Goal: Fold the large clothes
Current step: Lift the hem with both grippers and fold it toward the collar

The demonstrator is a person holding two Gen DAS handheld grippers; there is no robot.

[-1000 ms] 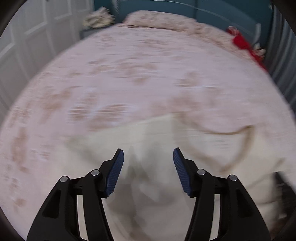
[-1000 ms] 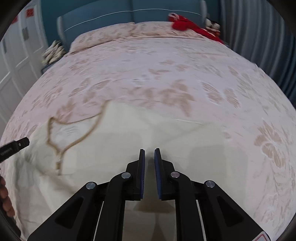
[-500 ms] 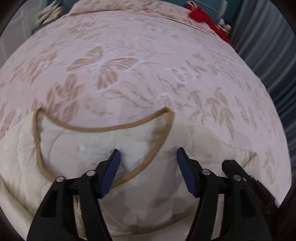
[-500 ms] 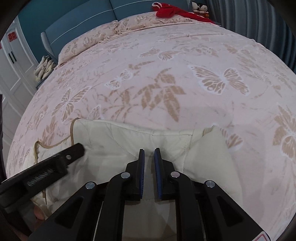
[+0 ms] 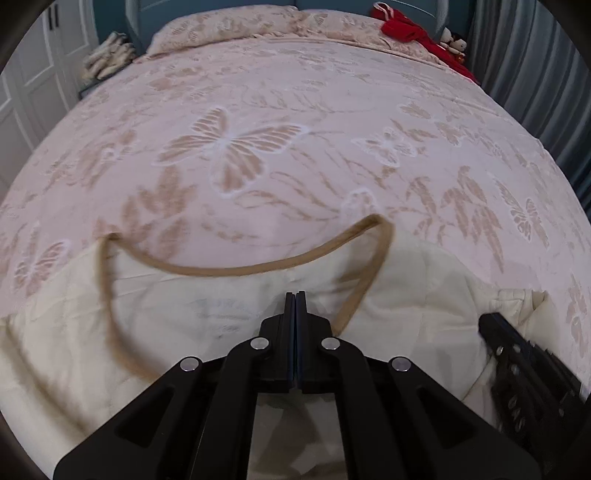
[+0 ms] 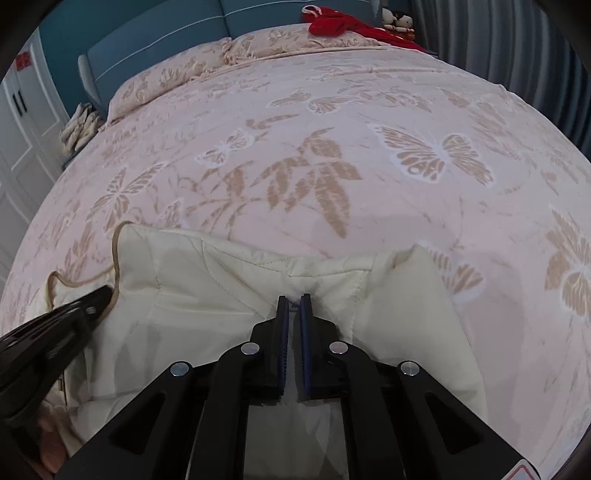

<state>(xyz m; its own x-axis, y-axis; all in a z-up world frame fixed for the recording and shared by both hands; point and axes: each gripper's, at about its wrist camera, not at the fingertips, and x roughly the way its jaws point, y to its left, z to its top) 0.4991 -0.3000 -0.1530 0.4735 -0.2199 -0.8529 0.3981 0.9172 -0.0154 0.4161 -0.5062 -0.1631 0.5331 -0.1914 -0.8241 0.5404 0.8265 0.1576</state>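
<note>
A cream quilted garment (image 5: pixel 207 314) lies at the near edge of the bed (image 5: pixel 295 129), its tan-trimmed neckline (image 5: pixel 236 269) facing the pillows (image 5: pixel 229 26) at the far end. In the left wrist view the left gripper (image 5: pixel 295 306) sits just on the near side of that neckline, beside its right-hand curve. Its jaws have just been closing and now meet with no gap between the blue pads; they appear to pinch the cream cloth there, though how much fabric is caught cannot be told.

To the right of the neckline, in the right wrist view, the right gripper (image 6: pixel 294 306) stands at the shoulder seam, where the garment bunches into a small peak. Its jaws are narrow, with a sliver of cream fabric showing between the pads, so it is judged to be clamped on a fold of the garment. Each gripper shows at the edge of the other's view, so the two are near each other along the top edge.

As for progress, the garment looks spread out and no finished fold shows. Both grips seem set at the top edge. Everything after that, lifting and laying the folds, is judged still to come.
</note>
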